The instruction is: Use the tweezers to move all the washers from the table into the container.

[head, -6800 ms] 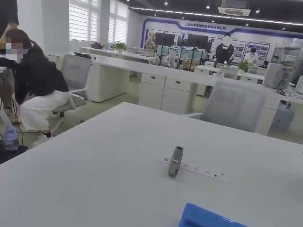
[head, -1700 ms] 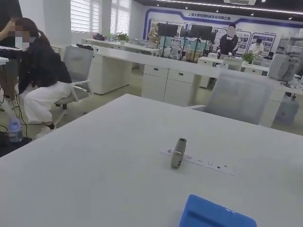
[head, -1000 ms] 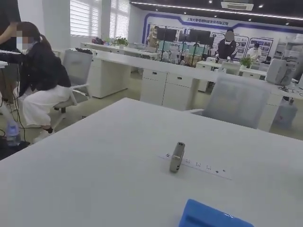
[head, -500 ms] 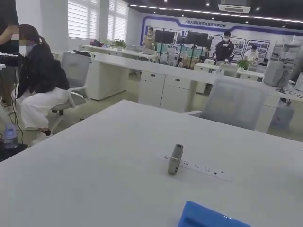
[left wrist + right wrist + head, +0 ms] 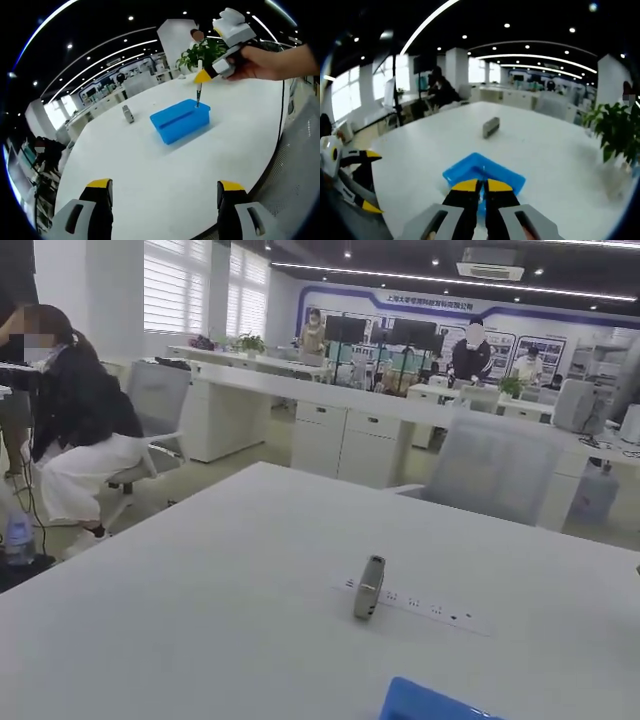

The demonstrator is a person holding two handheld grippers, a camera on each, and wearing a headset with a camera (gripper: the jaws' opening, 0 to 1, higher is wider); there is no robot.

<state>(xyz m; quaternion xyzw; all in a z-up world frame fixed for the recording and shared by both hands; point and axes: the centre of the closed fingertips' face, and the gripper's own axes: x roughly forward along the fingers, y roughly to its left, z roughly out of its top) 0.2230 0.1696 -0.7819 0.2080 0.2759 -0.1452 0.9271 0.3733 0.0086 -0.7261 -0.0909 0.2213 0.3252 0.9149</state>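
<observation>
Right gripper [image 5: 482,187] clenched on thin dark tweezers [image 5: 198,94], tips down in blue rectangular plastic container [image 5: 180,120] on white worktop [image 5: 150,165]. Left gripper [image 5: 165,185] released, jaws wide. Washers too small to tell. Risk: if the squeeze slackens, a washer drops outside the container.

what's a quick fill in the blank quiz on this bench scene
1. The container on the white table is ____ in colour.
2. The left gripper has its jaws ____.
3. The right gripper, jaws closed, holds the ____ pointing down at the container.
Missing words: blue; open; tweezers.
</observation>
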